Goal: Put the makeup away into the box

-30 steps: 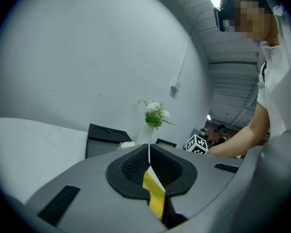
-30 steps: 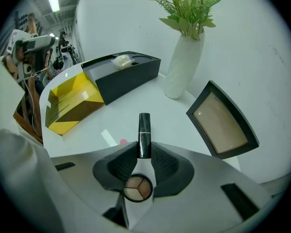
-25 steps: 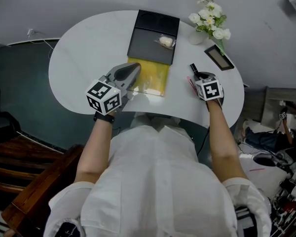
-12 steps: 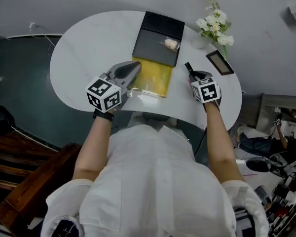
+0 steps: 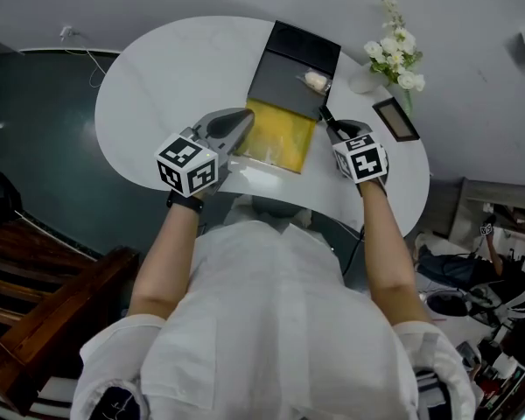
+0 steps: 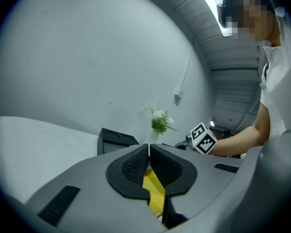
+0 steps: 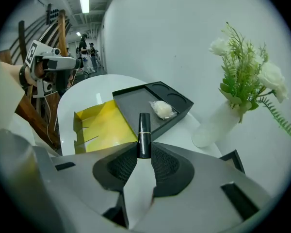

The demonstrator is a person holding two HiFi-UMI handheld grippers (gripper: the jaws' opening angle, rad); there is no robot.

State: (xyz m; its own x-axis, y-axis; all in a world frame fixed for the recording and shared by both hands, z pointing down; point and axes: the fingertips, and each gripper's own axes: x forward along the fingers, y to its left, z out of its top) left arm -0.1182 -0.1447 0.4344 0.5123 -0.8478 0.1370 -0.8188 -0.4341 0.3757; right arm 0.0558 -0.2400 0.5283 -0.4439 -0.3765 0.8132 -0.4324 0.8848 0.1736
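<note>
**Lipstick poised over the open box.** At the white table (image 5: 157,86), your right gripper (image 7: 144,152) pinches a black lipstick tube (image 7: 144,132) by its lower end. The tube stands up out of the jaws and points at the black box (image 7: 136,101) in mid-frame. In the head view the tube hangs by the box's near right corner, not yet inside.

Your left gripper (image 6: 149,155), jaws pressed together on the yellow flap (image 6: 153,191), holds the opened lid down at the lower left of the box. A wrapped pale puff (image 7: 162,109) already lies in the tray, with two round recesses behind it. The vase of white flowers (image 7: 216,123) stands near the box at right.

To do this step well:
- Keep the flap pinned so the box cannot slide.
- Carry the tube over bare tray floor left of the puff.
- Lower it until it is nearly lying down, then part the jaws. Released high, a round tube will likely roll.
- Mind the vase on the way out.
</note>
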